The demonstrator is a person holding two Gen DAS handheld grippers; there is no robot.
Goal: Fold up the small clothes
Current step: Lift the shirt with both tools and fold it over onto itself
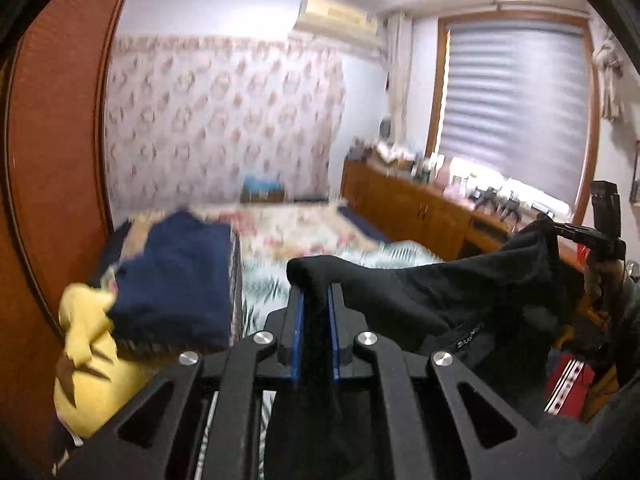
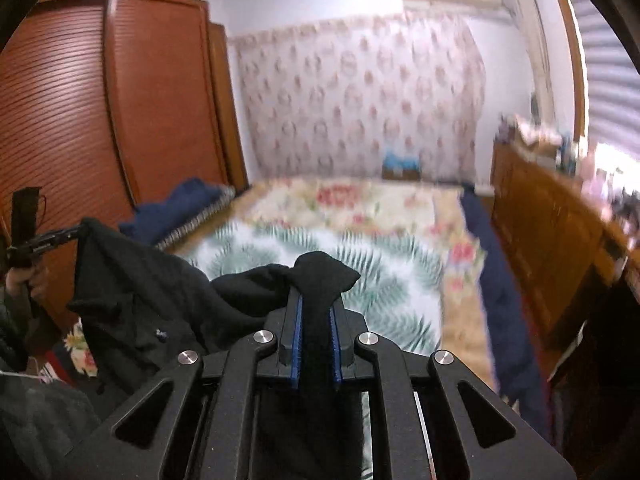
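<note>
Both tools, left tool [image 1: 316, 300] & right tool [image 2: 316, 312], grip the black fabric garment [image 1: 460, 292]; keep it taut, level, then lower onto the leaf-print bed [image 2: 380, 264].

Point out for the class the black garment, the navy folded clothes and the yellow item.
black garment [image 1: 460, 292]: left wrist view, cloth spanning between both grippers.
navy folded clothes [image 1: 176, 280]: left wrist view, top face.
yellow item [image 1: 88, 360]: left wrist view, its front.
</note>
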